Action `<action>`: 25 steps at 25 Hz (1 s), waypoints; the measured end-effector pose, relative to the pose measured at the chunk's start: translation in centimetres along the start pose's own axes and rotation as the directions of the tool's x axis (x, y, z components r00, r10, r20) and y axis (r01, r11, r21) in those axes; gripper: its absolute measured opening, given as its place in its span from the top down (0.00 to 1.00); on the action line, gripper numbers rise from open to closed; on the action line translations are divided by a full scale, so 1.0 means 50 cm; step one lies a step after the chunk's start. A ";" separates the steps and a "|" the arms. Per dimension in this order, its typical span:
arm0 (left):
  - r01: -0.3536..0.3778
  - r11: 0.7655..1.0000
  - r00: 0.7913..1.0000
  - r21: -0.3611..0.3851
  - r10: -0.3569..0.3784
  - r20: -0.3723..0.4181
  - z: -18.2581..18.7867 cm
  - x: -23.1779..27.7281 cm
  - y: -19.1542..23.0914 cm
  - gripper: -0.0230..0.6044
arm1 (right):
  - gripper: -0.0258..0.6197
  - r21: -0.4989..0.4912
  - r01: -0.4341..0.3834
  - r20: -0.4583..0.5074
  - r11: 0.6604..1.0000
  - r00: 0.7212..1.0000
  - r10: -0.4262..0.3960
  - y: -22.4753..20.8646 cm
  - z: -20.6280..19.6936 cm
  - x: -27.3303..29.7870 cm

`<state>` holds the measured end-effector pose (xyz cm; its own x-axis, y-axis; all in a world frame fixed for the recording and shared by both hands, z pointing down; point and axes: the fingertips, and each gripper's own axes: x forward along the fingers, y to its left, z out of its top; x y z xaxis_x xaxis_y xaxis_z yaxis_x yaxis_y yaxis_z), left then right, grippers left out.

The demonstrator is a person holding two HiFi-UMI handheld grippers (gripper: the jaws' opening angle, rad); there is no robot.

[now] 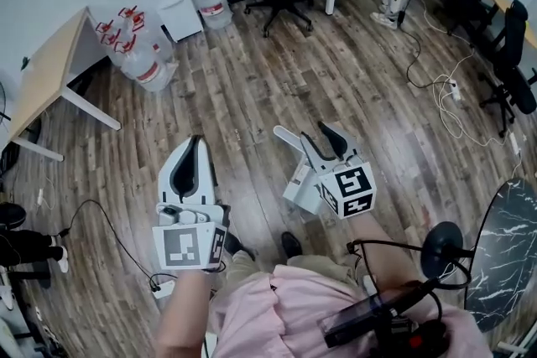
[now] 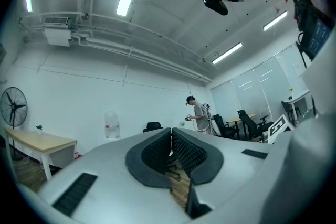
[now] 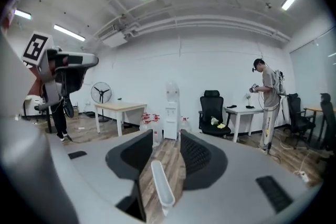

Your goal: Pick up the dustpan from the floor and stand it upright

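Dustpan [image 1: 299, 187] handle sits unpinched between spread right claw [image 1: 317, 134] | left claw [image 1: 197, 143] pressed together, empty | pinch handle squarely, then tilt up.

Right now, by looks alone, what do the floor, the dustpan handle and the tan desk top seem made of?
Floor: brown planks with grain and seams, slight sheen; wood or laminate.
Dustpan handle: smooth, white, moulded with a raised rim; probably plastic.
Tan desk top: pale, matte, even colour; likely wood-look board.
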<state>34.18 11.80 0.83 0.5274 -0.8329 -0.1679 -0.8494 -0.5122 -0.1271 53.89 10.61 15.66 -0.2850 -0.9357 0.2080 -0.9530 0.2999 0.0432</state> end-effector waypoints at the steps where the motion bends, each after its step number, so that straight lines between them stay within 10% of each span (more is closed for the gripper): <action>1: -0.011 1.000 1.000 0.008 0.011 0.009 0.013 0.006 0.002 0.94 | 0.72 -0.003 -0.004 0.036 1.000 0.999 0.004 0.007 0.039 0.002; 8: -0.055 0.995 0.997 0.084 0.049 0.067 0.097 0.027 0.019 0.94 | 0.96 -0.060 0.011 0.193 0.998 0.981 0.001 0.068 0.222 0.002; 25: -0.078 0.990 0.994 0.113 0.068 0.091 0.124 0.035 0.025 0.94 | 0.96 -0.094 -0.032 0.280 0.995 0.958 0.057 0.095 0.281 -0.015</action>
<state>34.15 11.01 -5.67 0.4684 -0.8429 -0.2647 -0.8801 -0.4187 -0.2237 48.12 10.15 1.99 -0.3562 -0.9317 -0.0720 -0.9297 0.3455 0.1278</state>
